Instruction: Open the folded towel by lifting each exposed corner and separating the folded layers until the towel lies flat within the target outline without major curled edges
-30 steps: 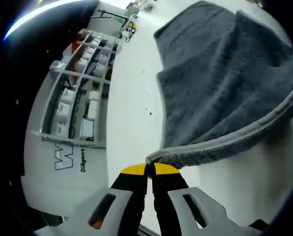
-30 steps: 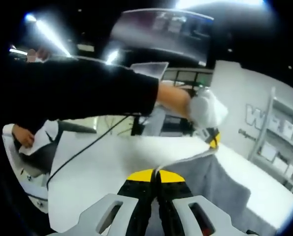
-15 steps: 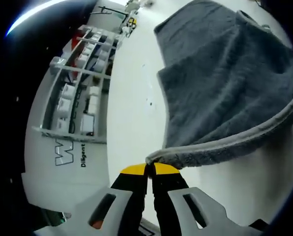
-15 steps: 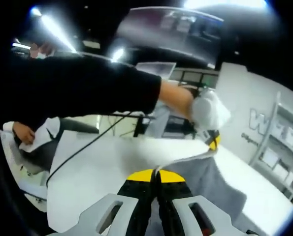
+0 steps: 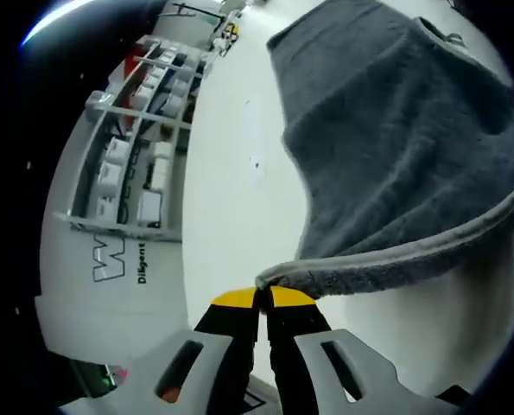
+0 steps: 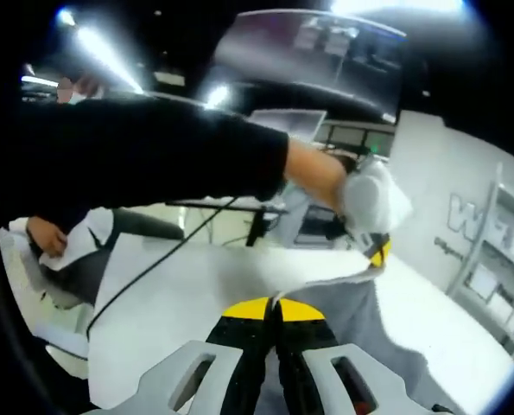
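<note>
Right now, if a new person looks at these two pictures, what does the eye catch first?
First the grey towel, hanging in folds over the white table in the left gripper view, its hemmed corner pinched in the left gripper. In the right gripper view, a black sleeve crosses the frame above the right gripper, whose jaws also clamp a towel edge.

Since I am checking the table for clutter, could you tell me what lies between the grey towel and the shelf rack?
In the left gripper view, bare white table lies between the towel and the shelf rack, apart from a few small dark specks.
</note>
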{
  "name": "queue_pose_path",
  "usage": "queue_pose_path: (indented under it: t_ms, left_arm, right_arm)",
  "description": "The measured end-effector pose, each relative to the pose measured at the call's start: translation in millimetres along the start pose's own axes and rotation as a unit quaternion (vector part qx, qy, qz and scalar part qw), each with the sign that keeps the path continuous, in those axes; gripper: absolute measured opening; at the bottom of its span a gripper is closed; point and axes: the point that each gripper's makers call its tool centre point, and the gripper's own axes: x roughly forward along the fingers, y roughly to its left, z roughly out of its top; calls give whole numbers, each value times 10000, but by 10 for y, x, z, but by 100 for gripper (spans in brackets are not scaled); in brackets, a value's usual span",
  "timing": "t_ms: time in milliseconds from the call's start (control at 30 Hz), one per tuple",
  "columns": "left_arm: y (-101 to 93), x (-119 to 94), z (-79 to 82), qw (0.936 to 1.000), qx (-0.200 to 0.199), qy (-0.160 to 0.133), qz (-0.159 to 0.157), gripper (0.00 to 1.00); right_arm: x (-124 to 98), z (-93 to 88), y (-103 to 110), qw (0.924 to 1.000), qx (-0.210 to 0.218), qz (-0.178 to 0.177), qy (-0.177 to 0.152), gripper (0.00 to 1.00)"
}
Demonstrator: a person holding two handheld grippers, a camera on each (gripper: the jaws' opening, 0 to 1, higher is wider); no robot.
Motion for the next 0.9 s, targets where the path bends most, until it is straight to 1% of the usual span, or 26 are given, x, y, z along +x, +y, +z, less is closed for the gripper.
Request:
queue_pose_path:
  t_ms: [100,133,267,333,500,633,800,900]
  left_arm:
    - [-47,7,-71,10000,-3,56,-50,2]
    - [-59,6,-95,10000,-13,70,-62,2]
    - [-103,1,-198,9998,-72,140,-98,2]
    - [-117,-2,-268,9997,-60,225,-112,2]
    - [-131,-34,-385,9994,-57,331,-118,3]
    - [-167,-45,-430,9992,-1,368,-141,3]
    - [-200,-46,-481,9990,33,405,-188,3]
    - [-202,-42,-503,9989,48,414,-192,3]
  right_arm:
    - [12,1,6,10000,-21,31,4,0]
    - [58,45,63,10000,-31,38,6,0]
    - [147,84,116,9999,-68,67,30,0]
    - [204,124,159,9999,-112,96,26,0]
    - [381,178,263,9995,-212,218,72,0]
    - [456,129,315,9992,-232,299,146,0]
    - [557,139,304,9987,-154,432,241,0]
    - [662,152,277,9986,-157,433,273,0]
